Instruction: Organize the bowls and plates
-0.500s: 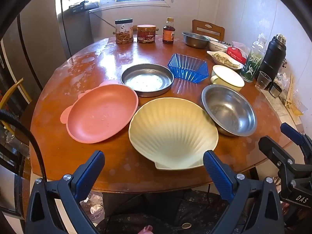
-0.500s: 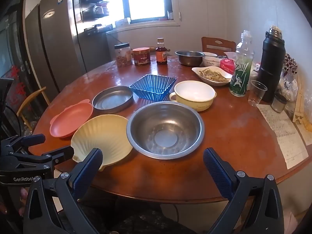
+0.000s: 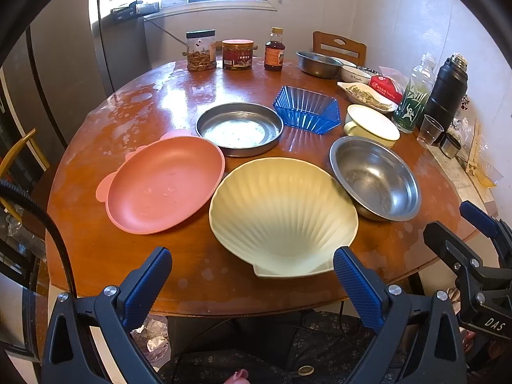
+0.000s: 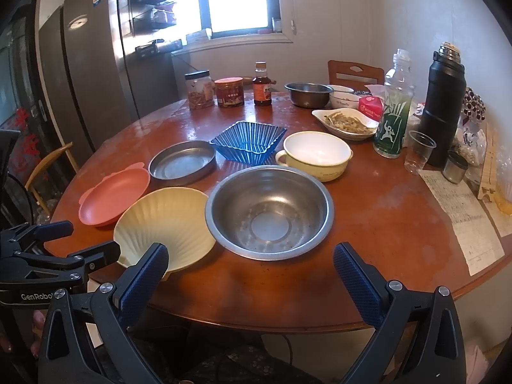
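On the round wooden table (image 3: 198,275) lie a pink plate (image 3: 163,185), a cream shell-shaped dish (image 3: 281,214), a flat steel plate (image 3: 240,128), a steel bowl (image 3: 374,179), a blue glass dish (image 3: 307,108) and a yellow bowl with a handle (image 3: 371,124). My left gripper (image 3: 252,275) hovers open at the near table edge, just short of the shell dish. My right gripper (image 4: 252,272) stands open before the steel bowl (image 4: 268,211), with the shell dish (image 4: 163,224) at its left finger. Nothing sits between either pair of fingers.
At the back stand jars (image 3: 201,51), a sauce bottle (image 3: 273,49), another steel bowl (image 3: 318,64) and a dish of food (image 3: 364,96). A green bottle (image 4: 392,112), black flask (image 4: 443,105), plastic cup (image 4: 419,150) and papers (image 4: 460,214) crowd the right side. Chairs stand left and behind.
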`<state>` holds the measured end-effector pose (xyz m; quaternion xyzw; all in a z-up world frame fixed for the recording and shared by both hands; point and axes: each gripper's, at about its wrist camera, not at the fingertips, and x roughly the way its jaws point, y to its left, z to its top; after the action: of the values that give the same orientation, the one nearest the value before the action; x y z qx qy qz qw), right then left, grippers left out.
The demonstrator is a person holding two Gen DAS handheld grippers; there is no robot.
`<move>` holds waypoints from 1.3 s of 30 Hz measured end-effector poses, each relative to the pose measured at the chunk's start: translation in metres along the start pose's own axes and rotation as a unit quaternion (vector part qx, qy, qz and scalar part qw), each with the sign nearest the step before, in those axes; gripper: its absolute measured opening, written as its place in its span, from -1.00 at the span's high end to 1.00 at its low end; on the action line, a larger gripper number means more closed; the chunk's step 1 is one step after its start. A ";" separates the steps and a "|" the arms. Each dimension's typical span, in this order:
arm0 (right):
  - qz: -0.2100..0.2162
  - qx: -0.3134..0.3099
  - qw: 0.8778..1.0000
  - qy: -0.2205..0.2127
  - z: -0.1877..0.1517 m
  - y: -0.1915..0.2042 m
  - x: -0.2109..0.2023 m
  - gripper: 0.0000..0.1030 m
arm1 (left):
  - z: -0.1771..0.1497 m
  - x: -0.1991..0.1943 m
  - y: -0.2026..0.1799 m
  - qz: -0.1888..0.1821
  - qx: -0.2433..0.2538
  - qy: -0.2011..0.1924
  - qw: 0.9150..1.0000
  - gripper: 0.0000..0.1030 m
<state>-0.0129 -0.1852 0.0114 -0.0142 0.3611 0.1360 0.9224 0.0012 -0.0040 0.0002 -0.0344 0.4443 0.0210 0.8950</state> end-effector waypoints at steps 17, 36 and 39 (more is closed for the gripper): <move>0.048 0.035 0.998 0.024 -0.006 0.003 0.009 -1.00 | -0.010 0.014 0.029 0.004 -0.020 0.036 0.999 -0.98; 0.103 0.066 0.986 0.116 -0.016 0.035 0.063 -0.14 | -0.006 0.054 0.070 -0.043 -0.089 0.085 0.992 -0.85; 0.100 0.069 0.986 0.116 -0.014 0.037 0.069 -0.13 | -0.002 0.061 0.073 -0.050 -0.091 0.091 0.990 -0.66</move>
<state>0.0165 -0.1345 -0.0431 0.0701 0.4739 0.1995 0.8548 0.0313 0.0687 -0.0525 -0.1394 0.5176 0.0131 0.8441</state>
